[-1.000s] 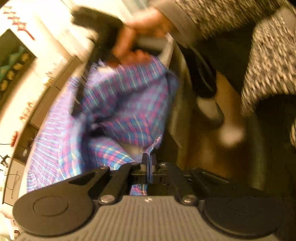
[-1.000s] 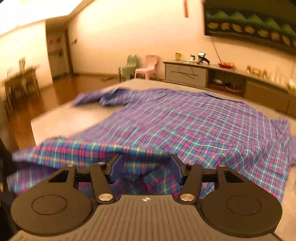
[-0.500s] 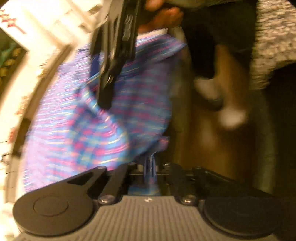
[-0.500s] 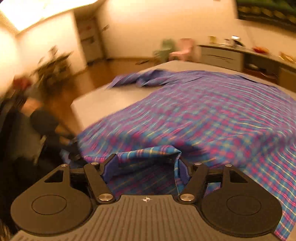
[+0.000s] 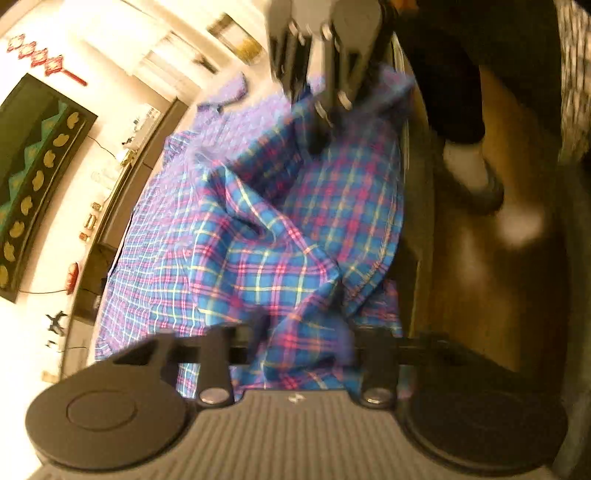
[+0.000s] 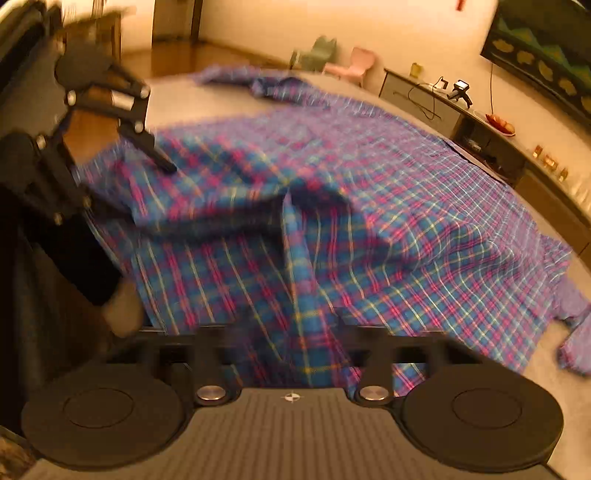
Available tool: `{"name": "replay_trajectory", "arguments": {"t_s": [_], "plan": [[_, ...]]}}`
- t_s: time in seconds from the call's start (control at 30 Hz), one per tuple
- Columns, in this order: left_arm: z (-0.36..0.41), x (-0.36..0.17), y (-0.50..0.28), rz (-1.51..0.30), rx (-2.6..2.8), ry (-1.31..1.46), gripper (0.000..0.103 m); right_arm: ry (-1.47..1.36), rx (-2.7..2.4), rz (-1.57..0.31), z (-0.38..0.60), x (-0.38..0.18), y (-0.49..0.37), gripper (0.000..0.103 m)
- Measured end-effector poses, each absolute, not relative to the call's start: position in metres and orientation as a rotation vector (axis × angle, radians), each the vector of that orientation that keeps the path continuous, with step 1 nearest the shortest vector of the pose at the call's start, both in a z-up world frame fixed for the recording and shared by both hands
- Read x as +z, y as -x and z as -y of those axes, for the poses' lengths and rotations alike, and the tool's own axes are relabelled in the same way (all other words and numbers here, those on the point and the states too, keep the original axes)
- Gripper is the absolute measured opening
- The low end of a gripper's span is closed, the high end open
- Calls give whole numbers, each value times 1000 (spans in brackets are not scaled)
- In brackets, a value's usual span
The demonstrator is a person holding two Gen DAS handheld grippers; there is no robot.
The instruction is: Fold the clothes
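Your left hand-held gripper (image 5: 295,354) is clenched on a bunched fold of the plaid shirt (image 6: 406,221), which lies spread across the bed (image 6: 192,103). Your right hand-held gripper (image 6: 291,332) has just been closing and, through the blur, seems to be pinching the shirt's near edge.

warm yellowish light fills the room. cream plastered walls (image 6: 295,22), a brown wooden floor (image 6: 177,55) at far left, a long low grey sideboard (image 6: 436,99) along the right wall, two small plastic chairs (image 6: 343,61) far back.
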State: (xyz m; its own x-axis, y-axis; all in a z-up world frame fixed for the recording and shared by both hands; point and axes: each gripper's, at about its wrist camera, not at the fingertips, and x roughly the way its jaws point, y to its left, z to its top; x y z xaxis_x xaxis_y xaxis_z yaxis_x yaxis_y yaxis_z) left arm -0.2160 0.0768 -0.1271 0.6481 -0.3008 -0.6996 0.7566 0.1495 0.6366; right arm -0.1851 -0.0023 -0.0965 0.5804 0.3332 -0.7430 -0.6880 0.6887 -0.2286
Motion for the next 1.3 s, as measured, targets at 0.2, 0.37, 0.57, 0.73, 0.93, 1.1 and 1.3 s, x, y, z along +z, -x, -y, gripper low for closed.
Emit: {"name": "replay_trajectory", "arguments": {"t_s": [0.2,0.37,0.57,0.73,0.93,1.1,1.3], "plan": [[-121,-71,229,-530,-984,-1011,11,585,829,-759,32,-75,218,3],[-144,-41,211,-541,-1030,-977,31,528,1008,-825,67,-53,218,49],[-161,-25,96,-471,-708,-746,64,210,709,-693,126,-12,106,80],[-173,-28,20,-647,-873,-459,39,148,243,-730,151,-50,-4,76],[-153,-21,115,-584,-1148,-659,42,84,277,-771,168,-76,-25,75],[-150,-39,155,-580,-946,-800,64,83,583,-718,127,-59,14,76],[-140,-73,138,-646,-693,-877,87,352,965,-656,26,-64,107,74]]}}
